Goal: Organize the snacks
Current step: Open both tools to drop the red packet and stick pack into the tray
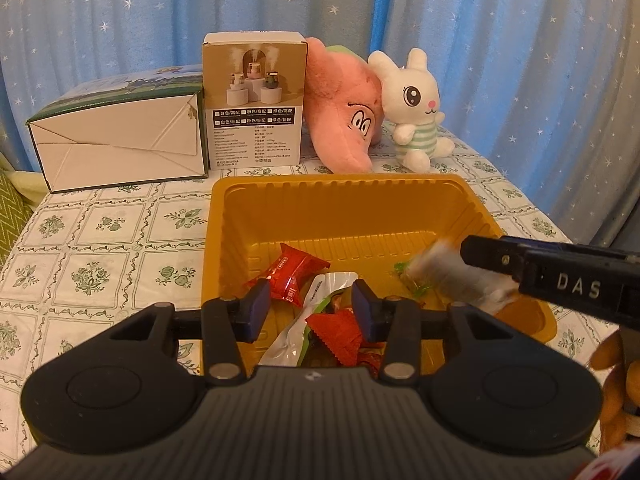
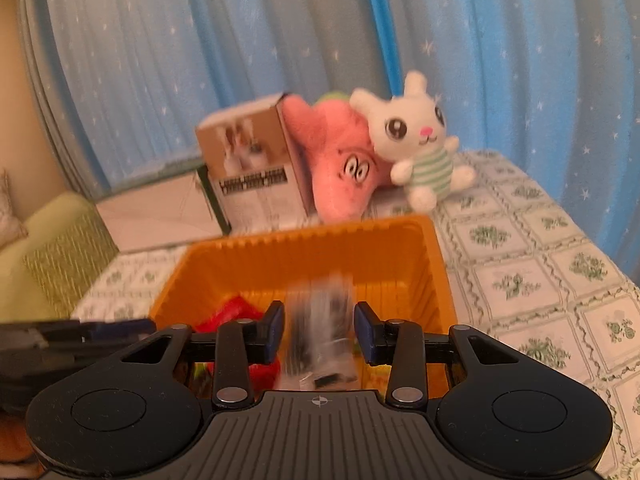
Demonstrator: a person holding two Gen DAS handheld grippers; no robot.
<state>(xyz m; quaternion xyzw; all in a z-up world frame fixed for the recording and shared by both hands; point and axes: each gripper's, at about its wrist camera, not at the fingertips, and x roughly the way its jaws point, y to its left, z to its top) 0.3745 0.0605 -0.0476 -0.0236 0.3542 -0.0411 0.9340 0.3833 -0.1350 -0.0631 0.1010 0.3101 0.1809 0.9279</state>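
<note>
Nearest us, our left gripper (image 1: pixel 310 310) hovers spread and empty over the red packets (image 1: pixel 296 276) in the yellow tray (image 1: pixel 340 188). At three o'clock, our right gripper (image 2: pixel 319 330), tilted down, has a blurred snack packet (image 2: pixel 320 332) between its pads; grip unclear. Next: let it drop inside.
</note>
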